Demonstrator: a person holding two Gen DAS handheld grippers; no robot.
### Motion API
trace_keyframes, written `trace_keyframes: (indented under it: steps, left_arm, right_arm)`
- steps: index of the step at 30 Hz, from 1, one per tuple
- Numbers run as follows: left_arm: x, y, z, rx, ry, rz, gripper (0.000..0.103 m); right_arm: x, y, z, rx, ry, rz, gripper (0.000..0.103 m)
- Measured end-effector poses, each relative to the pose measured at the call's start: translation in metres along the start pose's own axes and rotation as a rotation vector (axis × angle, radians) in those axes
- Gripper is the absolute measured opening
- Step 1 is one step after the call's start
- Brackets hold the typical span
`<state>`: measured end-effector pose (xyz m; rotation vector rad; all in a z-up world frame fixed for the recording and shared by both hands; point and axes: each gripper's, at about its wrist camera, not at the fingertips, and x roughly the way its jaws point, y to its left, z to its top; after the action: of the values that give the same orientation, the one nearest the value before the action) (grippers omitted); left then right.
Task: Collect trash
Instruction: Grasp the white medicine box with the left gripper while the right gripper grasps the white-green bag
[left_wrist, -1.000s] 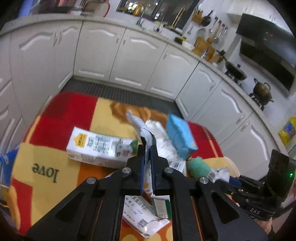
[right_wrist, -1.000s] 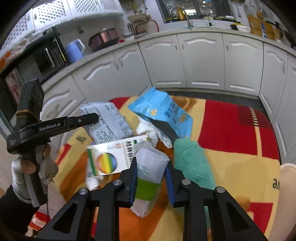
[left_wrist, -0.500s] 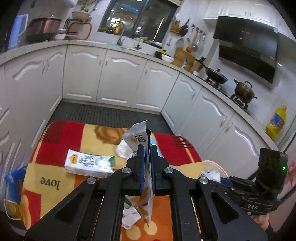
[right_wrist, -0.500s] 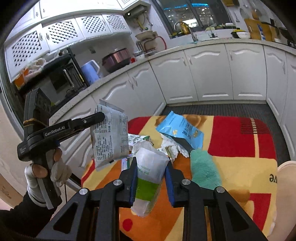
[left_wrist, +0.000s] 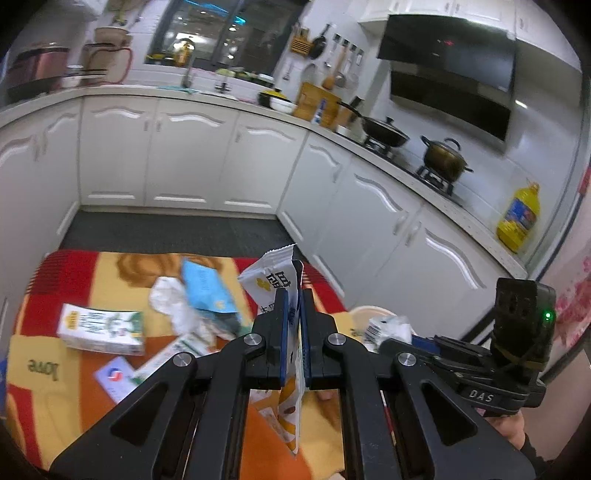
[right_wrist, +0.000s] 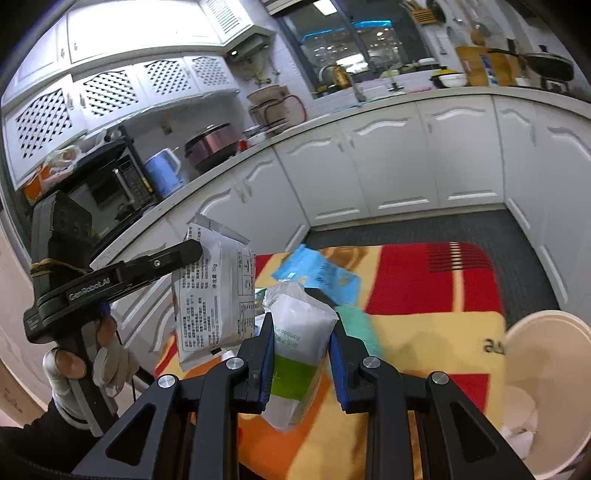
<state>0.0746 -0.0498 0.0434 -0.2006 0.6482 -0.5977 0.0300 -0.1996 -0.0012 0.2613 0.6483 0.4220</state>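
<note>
Tools both loaded — left tool (left_wrist: 291, 317) clamps a snack wrapper (left_wrist: 275, 280), right tool (right_wrist: 301, 336) squeezes a tissue pack (right_wrist: 299, 325). Risk: the thin wrapper slips free short of the bin (right_wrist: 546, 332) beside the table (right_wrist: 424, 332) — little film is pinched.

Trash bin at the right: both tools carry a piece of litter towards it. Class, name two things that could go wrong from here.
1. The left tool pinches only a thin part of the snack wrapper, which hangs loose; it may slip or catch on the way.
2. The right tool squeezes a soft tissue pack, and the trash bin sits off to the side, so an early drop may land on the blanket.
</note>
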Motion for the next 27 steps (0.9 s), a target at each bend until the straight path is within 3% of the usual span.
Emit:
trace_keyframes:
  steps: [15,26,27]
  left_arm:
    - [0.057,-0.072,-0.009,0.095,0.081,-0.079,0.004]
    - [0.093,-0.079,-0.028,0.091,0.198,-0.079,0.005]
    - [0.096,-0.08,-0.032,0.097,0.214,-0.079,0.012]
  right_arm:
    - [-0.046,-0.056,-0.012,0.104,-0.049,-0.084,0.025]
    - [-0.045,-0.085,-0.029,0.154,-0.006,-0.142,0.025]
    - [-0.046,-0.087,-0.03,0.158,-0.005,-0.147,0.025]
